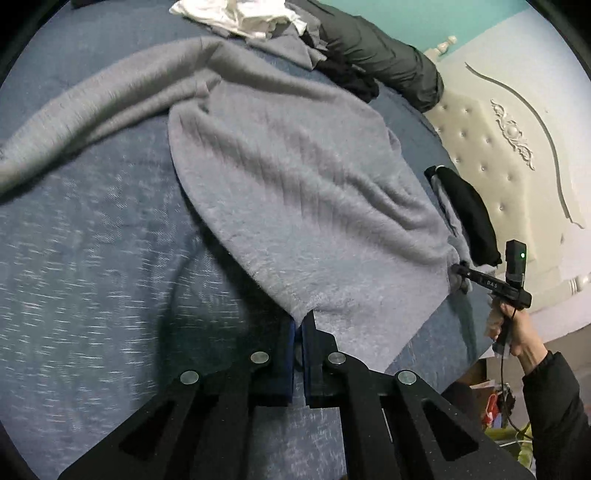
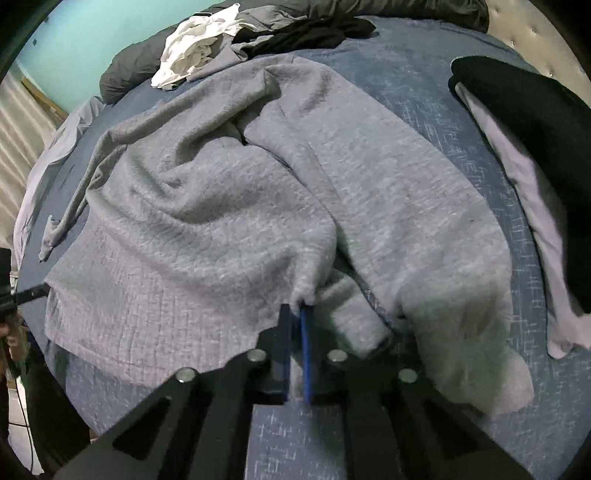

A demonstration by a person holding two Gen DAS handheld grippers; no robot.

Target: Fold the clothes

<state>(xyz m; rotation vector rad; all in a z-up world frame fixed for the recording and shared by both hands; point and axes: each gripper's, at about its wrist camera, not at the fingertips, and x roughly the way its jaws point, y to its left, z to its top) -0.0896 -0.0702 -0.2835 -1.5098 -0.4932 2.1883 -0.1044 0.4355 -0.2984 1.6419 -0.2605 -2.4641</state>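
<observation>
1. Two grippers are pinching the grey sweater (image 1: 295, 177) at once, and I am watching it lying spread over the blue bed cover (image 1: 92, 258) through the middle of both wrist views.
2. My left gripper (image 1: 298, 325), at the lower centre of its view, is clamping its blue pads on a corner of the sweater's hem, jaws nearly together.
3. My right gripper (image 2: 295, 314), at the lower centre of its own view, is gripping a bunched edge of the same sweater between its narrow blue pads.
4. In the left wrist view that right gripper is also showing at the right edge, biting the fabric's far corner, with the person's hand (image 1: 517, 328) wrapping its handle.
5. One sleeve (image 1: 92, 110) is trailing toward the upper left of the left wrist view.
6. Folded black clothing (image 2: 524, 129) is sitting at the upper right of the right wrist view, beside the sweater.
7. White clothing (image 2: 192, 51) and dark garments (image 2: 306, 33) are piling up along the top of that view.
8. I am seeing a tufted cream headboard (image 1: 498, 147) at the right of the left wrist view.
</observation>
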